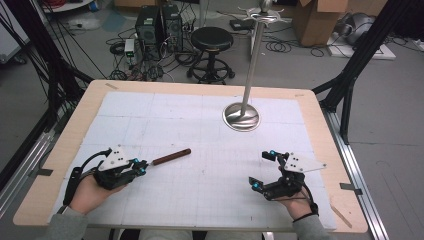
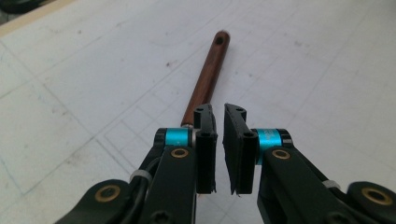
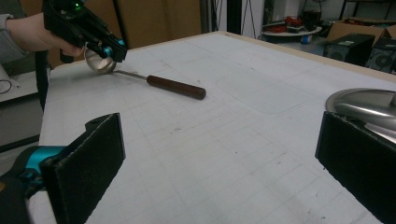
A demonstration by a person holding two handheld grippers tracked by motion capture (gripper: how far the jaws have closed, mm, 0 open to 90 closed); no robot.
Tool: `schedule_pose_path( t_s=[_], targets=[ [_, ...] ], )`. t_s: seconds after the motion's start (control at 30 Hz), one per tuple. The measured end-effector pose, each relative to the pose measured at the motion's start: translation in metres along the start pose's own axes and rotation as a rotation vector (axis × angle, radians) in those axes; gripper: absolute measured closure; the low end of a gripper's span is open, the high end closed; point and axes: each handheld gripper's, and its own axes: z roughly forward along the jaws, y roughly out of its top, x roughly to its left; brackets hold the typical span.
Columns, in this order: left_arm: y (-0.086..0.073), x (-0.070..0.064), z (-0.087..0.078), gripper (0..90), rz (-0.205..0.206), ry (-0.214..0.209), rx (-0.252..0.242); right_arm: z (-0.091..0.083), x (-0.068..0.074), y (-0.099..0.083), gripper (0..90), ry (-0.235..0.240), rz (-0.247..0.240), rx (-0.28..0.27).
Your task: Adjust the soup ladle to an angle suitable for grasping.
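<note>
A ladle with a brown wooden handle point(image 1: 171, 156) lies on the white mat left of centre. In the right gripper view its metal bowl point(image 3: 99, 60) sits under my left gripper point(image 3: 114, 50), and the handle point(image 3: 176, 87) points away from it. My left gripper point(image 1: 145, 166) hovers over the bowl end. In its own view the jaws point(image 2: 218, 112) stand almost together with only a thin slit and nothing seen between them, and the handle point(image 2: 205, 79) runs out from under the left jaw. My right gripper point(image 1: 262, 170) rests at the near right, wide open point(image 3: 219, 140) and empty.
A metal stand with a round shiny base point(image 1: 241, 117) and a tall pole point(image 1: 252, 55) rises at the back right of the mat; its base point(image 3: 369, 105) lies just beyond my right jaw. The wooden table edge point(image 1: 330, 150) borders the mat. A stool point(image 1: 212, 40) is behind the table.
</note>
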Motion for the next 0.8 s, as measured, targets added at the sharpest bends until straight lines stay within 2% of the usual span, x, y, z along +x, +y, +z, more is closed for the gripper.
schedule_pose_path(
  t_s=[0.07, 0.1, 0.2, 0.27, 0.33, 0.37, 0.5, 0.57, 0.7, 0.73, 0.8],
  targets=[
    [0.004, 0.001, -0.004, 80.2, -0.029, -0.038, -0.042, 0.000, 0.000, -0.001, 0.2, 0.004, 0.007, 0.005],
    [0.006, 0.002, -0.004, 77.6, -0.024, -0.055, -0.052, 0.000, 0.000, -0.001, 0.2, 0.002, 0.010, 0.007],
    [0.010, 0.002, -0.008, 65.2, 0.039, -0.116, -0.046, -0.001, 0.000, 0.000, 0.2, 0.000, 0.010, -0.001],
    [0.011, 0.003, -0.012, 54.0, 0.087, -0.120, -0.035, -0.001, 0.000, -0.001, 0.2, 0.001, 0.012, -0.001],
    [0.014, 0.006, -0.017, 46.0, 0.100, -0.127, -0.035, -0.001, 0.000, -0.001, 0.2, 0.001, 0.011, -0.001],
    [0.015, 0.008, -0.021, 38.7, 0.103, -0.116, -0.028, 0.000, 0.000, -0.001, 0.2, 0.001, 0.011, 0.001],
    [0.020, 0.016, -0.031, 20.3, 0.107, -0.117, 0.018, 0.000, 0.000, -0.001, 0.2, 0.004, 0.010, 0.004],
    [0.020, 0.019, -0.036, 17.5, 0.126, -0.128, 0.040, 0.000, 0.000, -0.001, 0.2, 0.006, 0.014, 0.003],
    [0.019, 0.026, -0.040, 13.6, 0.131, -0.139, 0.063, 0.001, 0.000, -0.001, 0.2, 0.009, 0.017, 0.010],
    [0.018, 0.028, -0.040, 13.6, 0.144, -0.137, 0.083, 0.001, -0.001, -0.001, 0.2, 0.008, 0.012, 0.011],
    [0.018, 0.032, -0.037, 13.6, 0.141, -0.139, 0.116, 0.002, 0.000, -0.001, 0.2, 0.014, 0.021, 0.016]
  ],
)
